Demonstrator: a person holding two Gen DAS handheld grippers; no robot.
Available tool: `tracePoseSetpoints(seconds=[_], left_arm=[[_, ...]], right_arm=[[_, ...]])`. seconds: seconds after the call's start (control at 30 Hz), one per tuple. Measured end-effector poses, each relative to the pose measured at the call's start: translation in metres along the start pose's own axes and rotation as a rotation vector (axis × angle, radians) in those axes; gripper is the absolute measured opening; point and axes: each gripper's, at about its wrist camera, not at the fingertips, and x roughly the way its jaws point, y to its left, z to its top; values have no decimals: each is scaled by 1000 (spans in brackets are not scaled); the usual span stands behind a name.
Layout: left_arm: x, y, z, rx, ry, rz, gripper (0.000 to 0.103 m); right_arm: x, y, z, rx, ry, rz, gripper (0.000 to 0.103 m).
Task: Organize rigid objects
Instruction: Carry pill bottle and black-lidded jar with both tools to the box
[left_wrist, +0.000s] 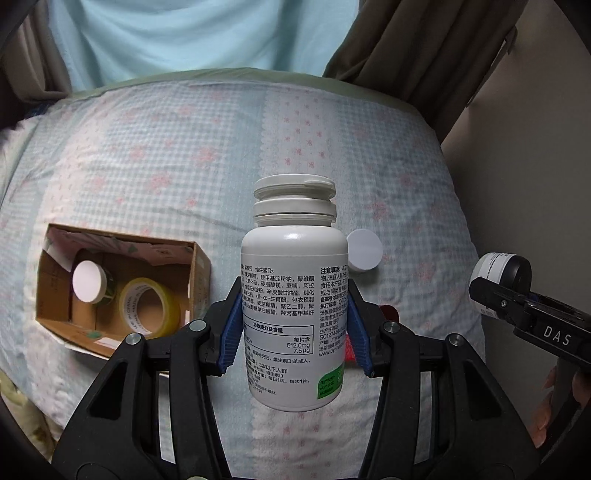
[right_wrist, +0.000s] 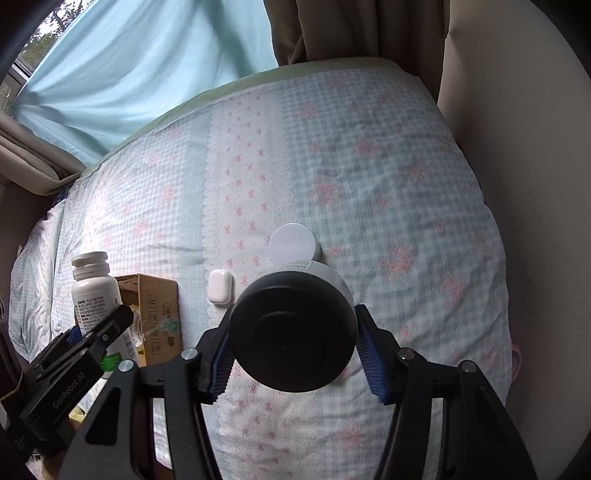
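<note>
Checked and pink-flowered bedding (left_wrist: 155, 155) covers the bed in both views, with a pale blue curtain (left_wrist: 177, 37) and brown drapes beyond its far edge and a plain wall close along its right side; the middle and far stretch of the bed lies open. Near the left edge sits an open cardboard box (left_wrist: 199, 266), which holds a roll of yellow tape (left_wrist: 149, 310) and a small jar with a white lid (left_wrist: 88, 282) side by side. The left gripper (left_wrist: 295, 325) is clamped on a white supplement bottle (left_wrist: 295, 295), its blue pads pressing the printed label on both sides, the bottle upright and lifted clear of the bedding, just right of the box. The right gripper (right_wrist: 293, 350) grasps a white jar with a black lid (right_wrist: 291, 332), the lid facing the camera, also raised off the bed. A white round container (left_wrist: 364, 251) rests on the bedding between and beyond the two grippers. Only the right wrist view shows a small white earbud case (right_wrist: 221, 286) lying between the box and the held jar; only the left wrist view looks into the box, and it also catches fingertips (left_wrist: 546, 410) at its lower right edge.
</note>
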Motion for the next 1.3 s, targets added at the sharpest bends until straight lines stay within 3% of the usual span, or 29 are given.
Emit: tracePoseSetpoints(seconds=[0.33,0.6,0.93,1.3], left_arm=[[-91,94,3,47,-85,-20,46],[-117,210,-11,55,-81,-45,46],[-85,315,-22,71,2,-10,46],[-20,369,-25,26,109,35,46]], right_arm=[[-54,80,-32,-31,-71,34,55],[-54,178,-55,17,-93,57,55],[-8,280,-75,20,-27,99,55],[85,328,-81,-152,139,82,55]])
